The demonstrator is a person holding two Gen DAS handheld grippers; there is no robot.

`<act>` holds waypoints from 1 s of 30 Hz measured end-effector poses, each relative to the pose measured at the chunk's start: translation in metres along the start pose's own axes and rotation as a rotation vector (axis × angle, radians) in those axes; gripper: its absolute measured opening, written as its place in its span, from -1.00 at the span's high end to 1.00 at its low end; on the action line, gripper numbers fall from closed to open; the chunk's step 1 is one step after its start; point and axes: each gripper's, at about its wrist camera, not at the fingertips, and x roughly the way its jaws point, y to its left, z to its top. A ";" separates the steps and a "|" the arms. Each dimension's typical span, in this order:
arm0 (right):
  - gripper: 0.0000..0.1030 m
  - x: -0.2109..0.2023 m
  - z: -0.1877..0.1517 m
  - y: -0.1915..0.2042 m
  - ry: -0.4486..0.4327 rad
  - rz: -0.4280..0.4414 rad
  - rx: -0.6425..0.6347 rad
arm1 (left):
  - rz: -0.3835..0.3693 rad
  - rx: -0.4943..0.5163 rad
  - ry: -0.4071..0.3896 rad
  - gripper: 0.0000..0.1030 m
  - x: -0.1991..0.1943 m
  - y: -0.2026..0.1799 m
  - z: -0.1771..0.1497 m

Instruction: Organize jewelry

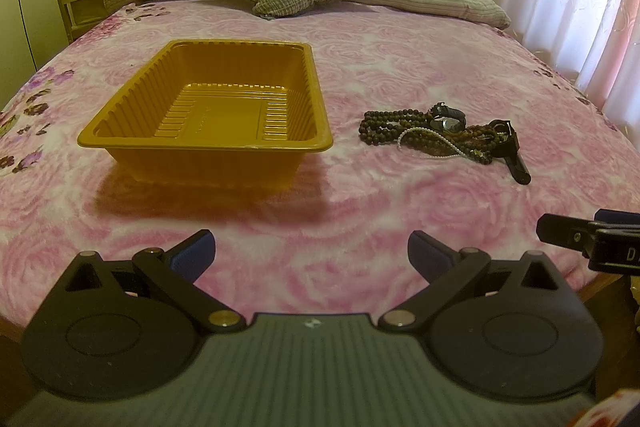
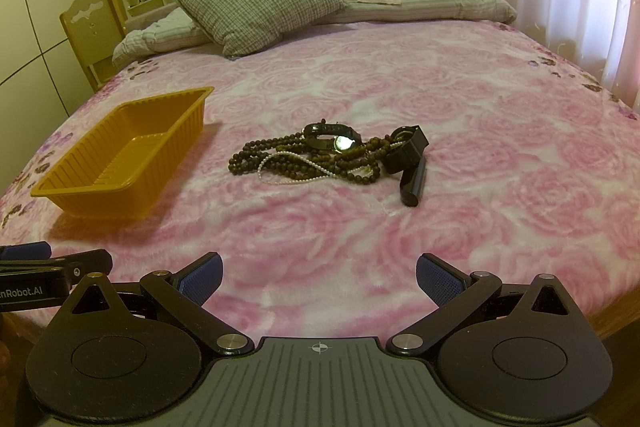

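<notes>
Reaching first for a loose loop at the heap's edge seemed wisest to us, lifting one piece clear so the strands did not drag together. Our left gripper and right gripper both hung with fingers spread wide, empty, near the bed's front edge. The jewelry heap lay on the pink blanket, well apart from the one orange tray, which held nothing. We counted one white pearl strand, two black watches, and perhaps two or three brown bead strands, too tangled to separate.
</notes>
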 end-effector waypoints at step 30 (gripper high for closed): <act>-0.99 0.001 0.000 0.000 0.000 0.001 0.000 | -0.004 -0.003 -0.001 -0.97 0.001 -0.002 0.001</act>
